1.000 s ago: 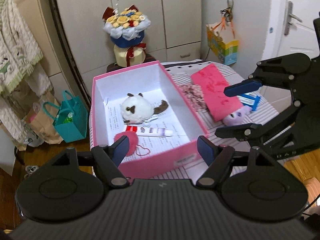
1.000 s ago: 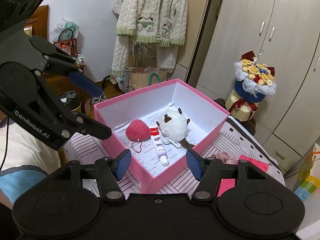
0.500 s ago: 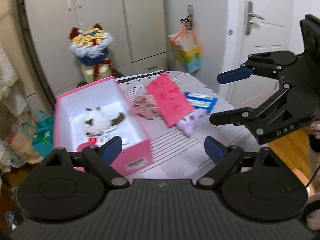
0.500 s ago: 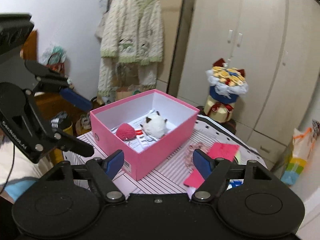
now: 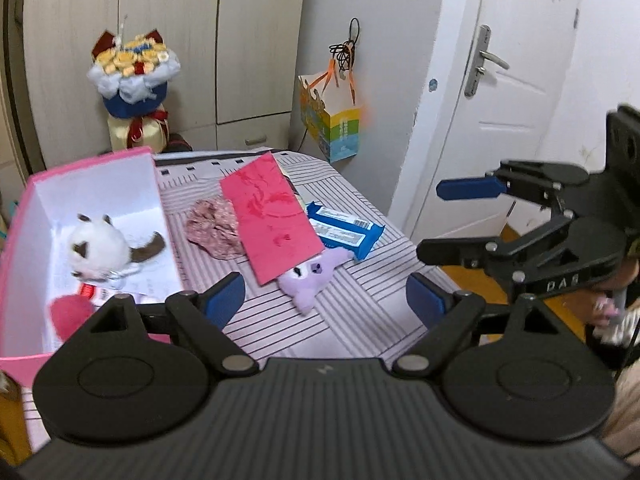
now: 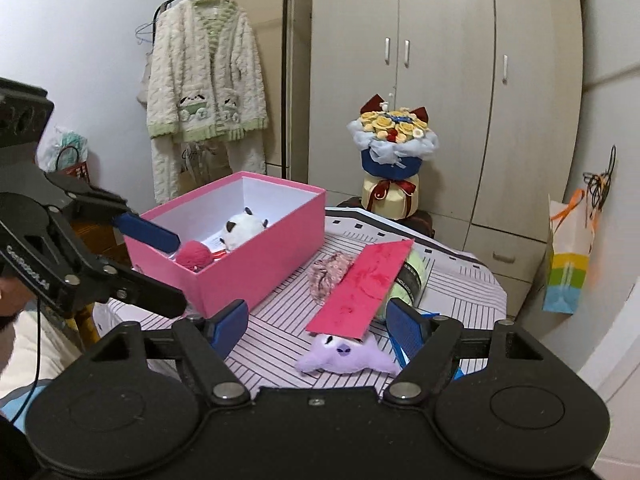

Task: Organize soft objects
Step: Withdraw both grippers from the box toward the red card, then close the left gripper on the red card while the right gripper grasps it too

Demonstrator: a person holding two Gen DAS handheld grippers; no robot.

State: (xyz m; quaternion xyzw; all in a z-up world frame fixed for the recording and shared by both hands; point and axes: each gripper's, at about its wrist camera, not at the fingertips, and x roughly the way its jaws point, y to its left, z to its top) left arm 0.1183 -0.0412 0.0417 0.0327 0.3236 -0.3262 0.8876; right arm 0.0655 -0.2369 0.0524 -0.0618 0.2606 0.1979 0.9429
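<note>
Both grippers, left [image 5: 324, 300] and right [image 6: 316, 326], are empty; the left's jaws are closing. The plush [image 6: 346, 358] lies just ahead of the right fingers, half under the card [image 6: 362, 290], so grabbing it could drag the card along.

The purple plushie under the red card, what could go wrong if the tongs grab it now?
The purple plushie lies partly under the red card, so pulling it might drag the card off the striped table. The blue wrapper sits close beside it, so the open right tongs could pinch that too.
</note>
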